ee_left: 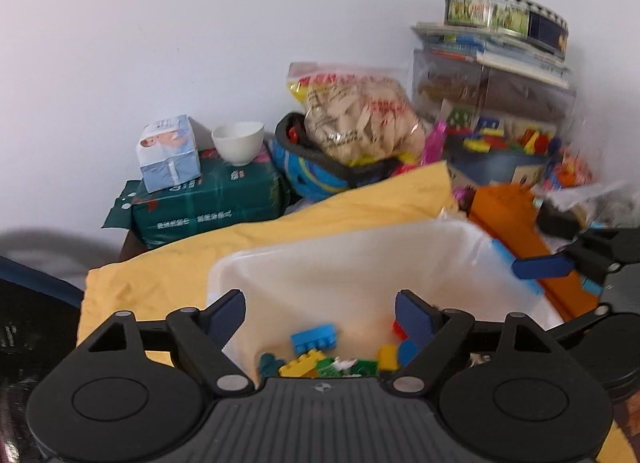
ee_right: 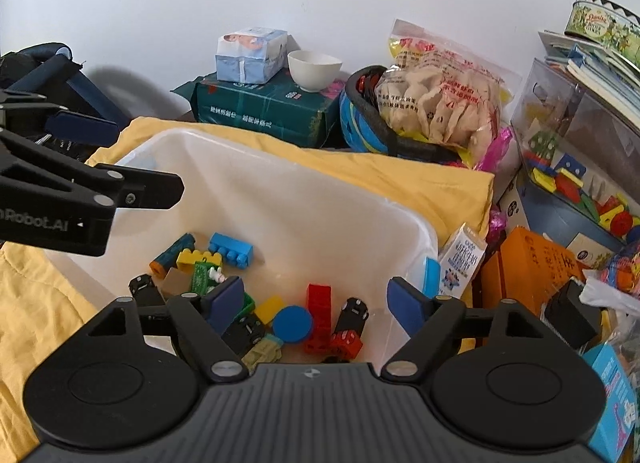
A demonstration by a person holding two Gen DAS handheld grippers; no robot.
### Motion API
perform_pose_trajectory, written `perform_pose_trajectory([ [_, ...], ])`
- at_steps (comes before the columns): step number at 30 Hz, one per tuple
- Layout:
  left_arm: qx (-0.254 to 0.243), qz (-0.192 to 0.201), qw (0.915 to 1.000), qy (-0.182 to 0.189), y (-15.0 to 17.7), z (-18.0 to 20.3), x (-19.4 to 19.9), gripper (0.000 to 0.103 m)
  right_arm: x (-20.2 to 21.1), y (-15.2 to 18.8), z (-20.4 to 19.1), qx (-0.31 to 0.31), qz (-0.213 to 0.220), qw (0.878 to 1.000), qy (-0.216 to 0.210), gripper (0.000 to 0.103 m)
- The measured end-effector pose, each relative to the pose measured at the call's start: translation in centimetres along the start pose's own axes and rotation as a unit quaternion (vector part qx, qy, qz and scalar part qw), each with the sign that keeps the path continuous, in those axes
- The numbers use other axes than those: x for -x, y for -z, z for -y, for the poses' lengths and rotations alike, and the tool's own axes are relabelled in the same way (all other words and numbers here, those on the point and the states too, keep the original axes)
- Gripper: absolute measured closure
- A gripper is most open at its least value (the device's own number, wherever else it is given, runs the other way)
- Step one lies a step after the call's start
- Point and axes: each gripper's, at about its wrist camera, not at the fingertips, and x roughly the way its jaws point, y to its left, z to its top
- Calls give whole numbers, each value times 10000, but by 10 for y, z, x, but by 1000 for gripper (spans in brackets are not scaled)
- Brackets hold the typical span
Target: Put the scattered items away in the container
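White plastic bin (ee_right: pixel 304 199), frame centre, on yellow cloth (ee_right: pixel 420 179): holds blue brick (ee_right: pixel 231 249), red brick (ee_right: pixel 319 317), toy cars.
Left tongs (ee_left: pixel 320 317): spread, empty, above bin.
Right tongs (ee_right: pixel 316 305): spread, empty.
Step judged: between deposits.
Next: locate remaining stray item.

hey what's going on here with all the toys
A person with a claw in each hand is tidying toys into a white plastic bin sitting on a yellow cloth. Both the left claw and right claw hover open and empty over the bin, which already holds a blue brick, red brick, blue disc and toy cars.
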Motion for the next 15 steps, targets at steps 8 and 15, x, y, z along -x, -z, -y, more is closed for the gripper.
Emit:
perform_pose_trajectory([
  [8,-357,65,9990,-267,-2,14,14,18,8,6,0,-80,65,9999,21,20],
  [15,-792,-153,9946,-655,0,35,8,15,9,9,-3,-119,71,9999,-38,20],
])
